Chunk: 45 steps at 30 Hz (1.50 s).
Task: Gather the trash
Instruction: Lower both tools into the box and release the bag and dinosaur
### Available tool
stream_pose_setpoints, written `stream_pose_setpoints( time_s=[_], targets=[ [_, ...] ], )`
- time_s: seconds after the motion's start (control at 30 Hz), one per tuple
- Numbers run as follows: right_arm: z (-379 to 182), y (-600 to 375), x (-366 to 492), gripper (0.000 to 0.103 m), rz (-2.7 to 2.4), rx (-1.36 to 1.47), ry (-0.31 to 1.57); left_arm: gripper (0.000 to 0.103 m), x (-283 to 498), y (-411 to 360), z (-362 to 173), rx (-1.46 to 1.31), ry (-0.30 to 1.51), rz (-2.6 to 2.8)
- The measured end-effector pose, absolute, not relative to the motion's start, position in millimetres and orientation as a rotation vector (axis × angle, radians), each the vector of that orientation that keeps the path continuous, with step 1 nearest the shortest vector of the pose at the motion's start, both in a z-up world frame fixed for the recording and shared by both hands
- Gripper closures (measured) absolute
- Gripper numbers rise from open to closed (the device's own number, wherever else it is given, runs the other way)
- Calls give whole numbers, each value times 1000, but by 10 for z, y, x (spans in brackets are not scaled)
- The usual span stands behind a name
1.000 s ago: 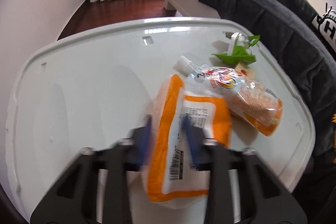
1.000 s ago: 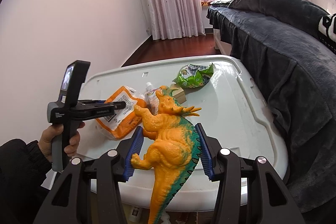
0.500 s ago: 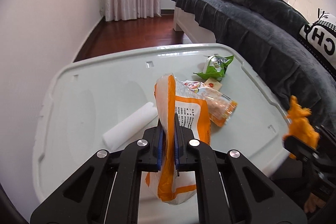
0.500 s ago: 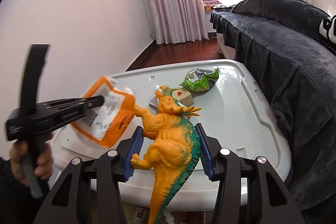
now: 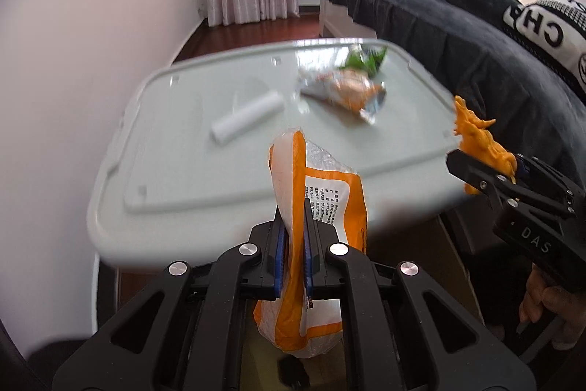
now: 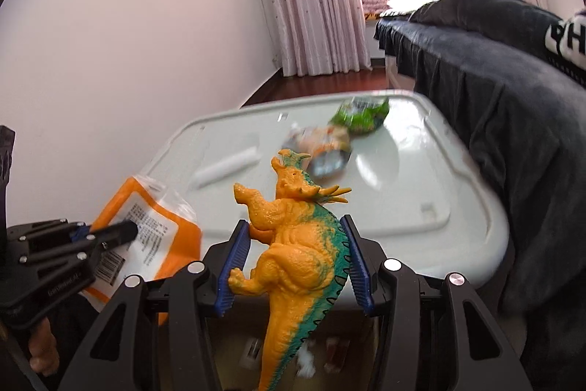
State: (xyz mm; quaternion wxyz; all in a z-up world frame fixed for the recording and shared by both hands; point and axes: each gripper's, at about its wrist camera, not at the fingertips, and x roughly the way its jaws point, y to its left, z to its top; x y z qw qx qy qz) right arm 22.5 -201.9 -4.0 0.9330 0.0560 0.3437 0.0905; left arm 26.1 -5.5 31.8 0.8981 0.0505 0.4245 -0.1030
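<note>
Change since earlier frame: orange-and-white packet point(image 5: 315, 215) is off the tabletop point(image 5: 175, 178), where it lay a second ago, and now hangs in the air in front of the near rim; white roll point(image 5: 247, 115), formerly hidden beneath it, is exposed
Left gripper point(image 5: 293, 244): jaws clenched on the orange-and-white packet, blue pads pressing its creased middle; packet stands on edge, upper part rising above the pads, lower part drooping below them
Right gripper point(image 6: 295, 259): jaws grasping the toy dinosaur point(image 6: 293, 244) by its flanks, one blue ribbed pad on each side; head points toward the tabletop, tail hangs down past the jaws
Packet location, right wrist view: lower left, below and outside the tabletop's near-left corner, pinched by the left gripper's black fingers point(image 6: 121, 230)
Tabletop: pale, glossy, with a raised rim
White roll: lying flat, left of centre, well apart from the other litter
Orange foil pouch point(image 5: 344, 94): lying flat toward the far right, blurred
Green wrapper point(image 5: 366, 61): crumpled, just behind the pouch; cannot tell whether they touch
Bed point(image 5: 457, 35): dark blanket, along the right side of the tabletop
Person: a hand point(image 5: 549, 310) holds the right gripper's handle at lower right of the left wrist view
Below tabletop edge: brown box interior with small items, too blurred to identify
</note>
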Motion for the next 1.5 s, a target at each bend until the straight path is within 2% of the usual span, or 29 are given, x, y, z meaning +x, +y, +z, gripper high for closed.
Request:
stream_pose_setpoints(
  time_s=[0.33, 0.73, 0.93, 1.5],
  targets=[
    [-538, -1664, -317, 53, 219, 112, 866, 96, -225, -74, -434, 90, 1100, -200],
    [-866, -1621, -316, 53, 160, 62, 985, 96, -121, 159, -1070, 23, 1272, -92],
    [-1014, -1619, -260, 53, 162, 81, 1048, 96, -97, 173, -1144, 11, 1294, -79],
    [-1001, -1608, -278, 53, 174, 76, 1043, 95, -71, 156, -1129, 12, 1292, -92]
  ],
)
